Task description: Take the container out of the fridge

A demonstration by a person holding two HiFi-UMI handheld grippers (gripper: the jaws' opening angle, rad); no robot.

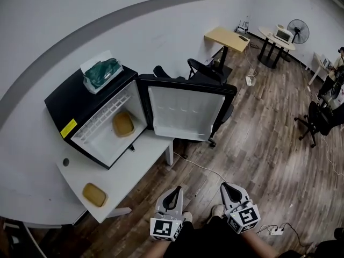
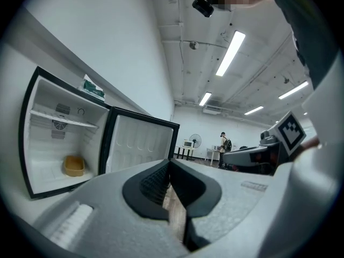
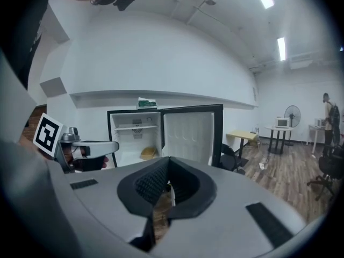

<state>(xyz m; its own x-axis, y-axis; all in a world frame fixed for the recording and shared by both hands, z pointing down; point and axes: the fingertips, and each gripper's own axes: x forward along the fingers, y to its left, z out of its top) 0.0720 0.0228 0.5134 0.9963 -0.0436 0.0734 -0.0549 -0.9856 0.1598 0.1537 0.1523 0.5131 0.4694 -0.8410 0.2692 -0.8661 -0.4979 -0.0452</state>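
Left tool [image 1: 174, 193] and right tool [image 1: 230, 191] hovered low, well apart from the open fridge [image 1: 60, 105], each with jaws pressed together, empty. A tan container [image 1: 123, 124] sat inside the fridge on its floor; a second container [image 1: 94, 194] lay on the surface [image 1: 137, 165].

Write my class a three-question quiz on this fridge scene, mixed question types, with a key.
1. True or false: the door of the fridge stands open.
2. Besides the container inside the fridge, where is the other container? A) on the white table B) on the floor C) on a chair
3. Fill in: the left gripper and right gripper are both ____, holding nothing.
Key: 1 true; 2 A; 3 shut.
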